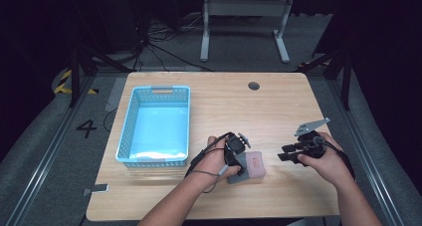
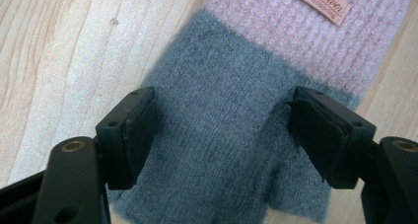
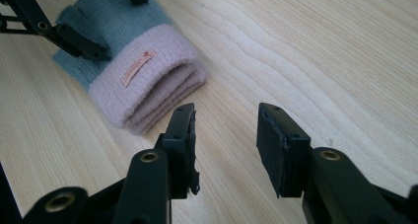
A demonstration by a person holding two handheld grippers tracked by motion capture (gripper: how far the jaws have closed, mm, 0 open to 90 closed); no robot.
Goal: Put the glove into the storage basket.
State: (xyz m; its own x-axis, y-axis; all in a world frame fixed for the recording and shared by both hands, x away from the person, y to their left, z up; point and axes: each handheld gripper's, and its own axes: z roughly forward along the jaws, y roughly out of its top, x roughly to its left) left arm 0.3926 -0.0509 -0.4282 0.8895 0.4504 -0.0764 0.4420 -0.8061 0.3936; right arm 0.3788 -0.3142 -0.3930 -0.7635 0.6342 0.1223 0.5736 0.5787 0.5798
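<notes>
Between the spread jaws of the left gripper (image 2: 224, 135) lies the folded grey and pink knitted woollen glove (image 2: 236, 115), its fuzzy grey part spanning the gap and its lower edge cut off at the bottom of the left gripper view; whether the pads press the wool cannot be told; beyond the jaws the ribbed pink cuff carries a small salmon label (image 2: 318, 4), its lettering partly cut off. The right gripper (image 3: 224, 145) stands open over bare pale wooden table (image 3: 320, 51), nothing between its jaws; ahead and to their left the glove rests flat, cuff folded in soft layers. Farther off, left of both grippers in the high view, sits a light-blue perforated plastic basket (image 1: 130, 121), its contents hard to make out.
</notes>
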